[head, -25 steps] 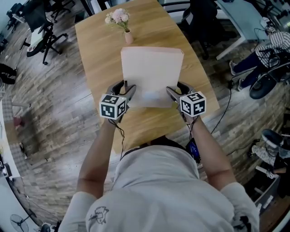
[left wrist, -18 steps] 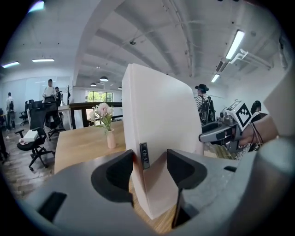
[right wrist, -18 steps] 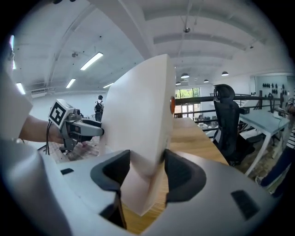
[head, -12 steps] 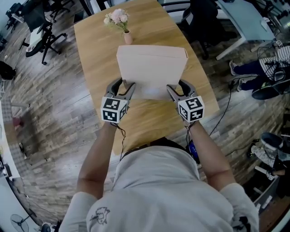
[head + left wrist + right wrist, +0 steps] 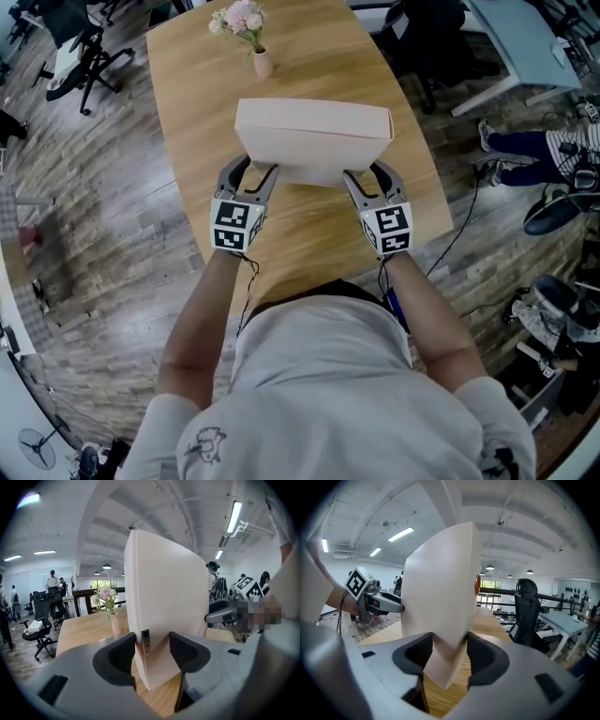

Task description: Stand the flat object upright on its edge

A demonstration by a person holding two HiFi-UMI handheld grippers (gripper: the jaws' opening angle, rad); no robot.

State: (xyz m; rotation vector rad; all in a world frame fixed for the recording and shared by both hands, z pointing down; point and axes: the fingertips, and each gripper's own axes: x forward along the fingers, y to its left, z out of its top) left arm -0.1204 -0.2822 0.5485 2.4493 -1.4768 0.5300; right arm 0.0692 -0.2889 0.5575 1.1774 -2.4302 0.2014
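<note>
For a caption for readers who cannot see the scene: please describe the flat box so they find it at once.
On the long wooden table, at the person's end, a flat pale pink box is held nearly upright. Unlike the small flower vase beyond it, it is clamped by the left gripper and right gripper.

On the table (image 5: 187, 112) stands the flat box (image 5: 314, 141) — vase (image 5: 263, 64) behind it.
</note>
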